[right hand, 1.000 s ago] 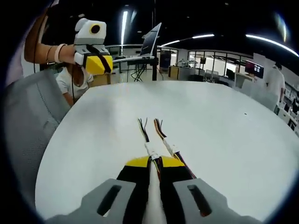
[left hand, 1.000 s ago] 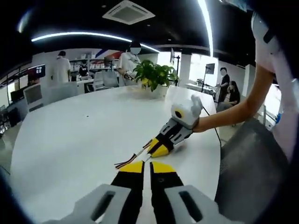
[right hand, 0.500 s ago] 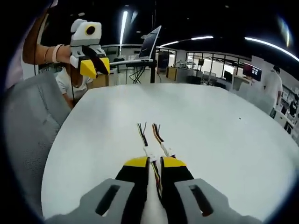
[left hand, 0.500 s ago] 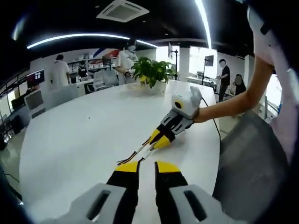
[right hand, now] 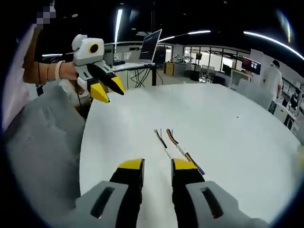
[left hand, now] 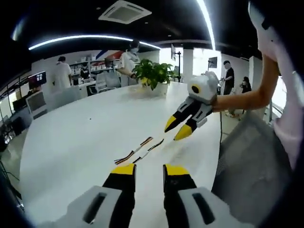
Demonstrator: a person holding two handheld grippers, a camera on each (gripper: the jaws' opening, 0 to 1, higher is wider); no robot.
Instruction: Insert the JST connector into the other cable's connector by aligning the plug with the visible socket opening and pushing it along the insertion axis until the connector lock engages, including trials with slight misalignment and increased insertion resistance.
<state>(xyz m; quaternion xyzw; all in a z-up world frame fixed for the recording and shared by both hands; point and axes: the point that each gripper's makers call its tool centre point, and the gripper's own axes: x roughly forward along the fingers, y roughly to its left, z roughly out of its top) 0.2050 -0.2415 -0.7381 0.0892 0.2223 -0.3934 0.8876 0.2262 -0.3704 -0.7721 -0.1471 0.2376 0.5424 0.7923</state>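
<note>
Two cables (right hand: 176, 145) lie side by side on the white table (right hand: 228, 123), lengthwise ahead of the released, empty right gripper (right hand: 157, 167), which is nearer; left gripper (left hand: 144, 172) also gapes empty.

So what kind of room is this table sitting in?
Most likely an open-plan office or lab: a big white table with a potted plant, desks with monitors behind, a ceiling air-conditioning unit, and people standing around.

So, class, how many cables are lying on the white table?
2. One cable lies on the table ahead of the right gripper; the other cable lies beside it, apart.
</note>
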